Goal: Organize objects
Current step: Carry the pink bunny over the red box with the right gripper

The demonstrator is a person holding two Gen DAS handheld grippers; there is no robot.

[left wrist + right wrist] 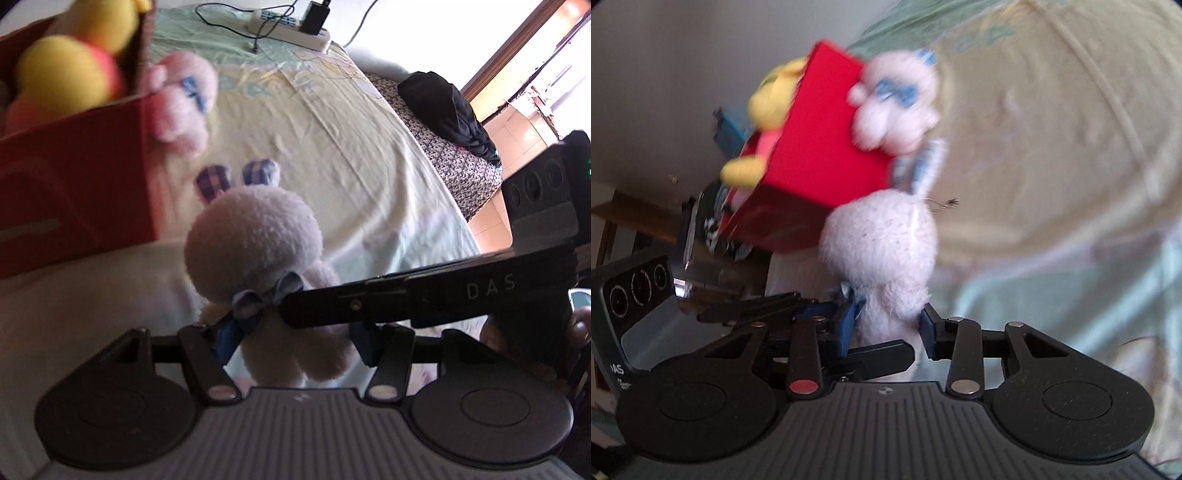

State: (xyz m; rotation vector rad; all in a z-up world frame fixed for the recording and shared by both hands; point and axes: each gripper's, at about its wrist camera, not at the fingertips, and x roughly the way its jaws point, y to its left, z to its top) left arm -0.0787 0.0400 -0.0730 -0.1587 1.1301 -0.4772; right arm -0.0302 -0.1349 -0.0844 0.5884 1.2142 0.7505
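Two white bunnies (255, 240), one red box (74, 177)

White plush rabbit (255, 240) with checked ears, red box (74, 177), yellow toy (66, 79)

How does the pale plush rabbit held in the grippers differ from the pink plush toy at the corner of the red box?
The pale plush rabbit is clamped at its body by the left gripper and the right gripper; no gripper touches the pink plush toy, which hangs at the red box corner. The rabbit is whitish-lilac with plaid ears; the toy is pink. Both wear a blue bow.
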